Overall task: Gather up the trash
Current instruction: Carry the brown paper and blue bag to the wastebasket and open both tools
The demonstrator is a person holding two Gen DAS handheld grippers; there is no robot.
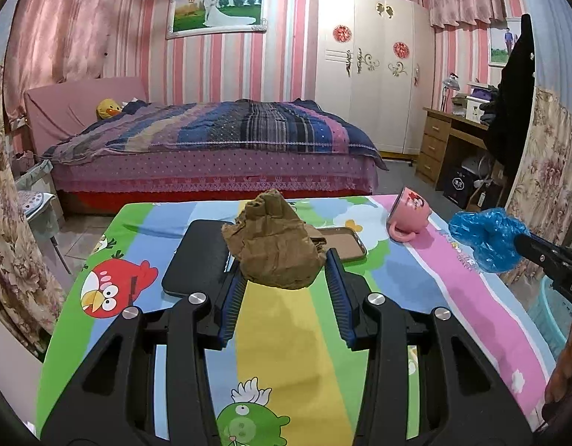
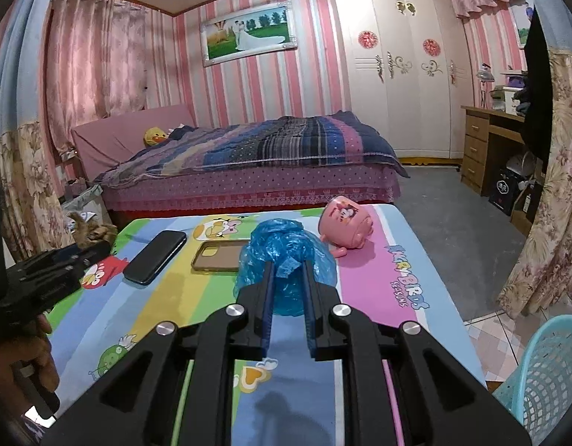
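While both pieces of trash look lifted off the table (image 2: 364, 319), we'd say we're mid-collection with the drop-off next. Our left gripper (image 1: 284, 271) has its fingers closed in against the sides of a crumpled brown paper wad (image 1: 276, 245), which bulges out in front of the tips, so it looks clamped rather than just resting there. Our right gripper (image 2: 288, 271) is pinched nearly closed on a scrunched blue plastic bag (image 2: 284, 256), with most of the bag ballooning out around and past the fingers. Left on the cartoon tablecloth are a black phone (image 2: 155, 256), an empty phone case (image 2: 220, 254) and a pink mug (image 2: 347, 225) tipped on its side, none of which we'd count as trash. The likely target is the turquoise mesh basket (image 2: 546, 379) sitting on the floor just off the table's right edge, so our guess is the right hand swings over and lets go first, then the left has to cross the whole table without knocking the mug. Readable text: the cloth says "ANGRY BIRDS SEASONS" as best we can make out, and the mug has a cartoon print we can't read.
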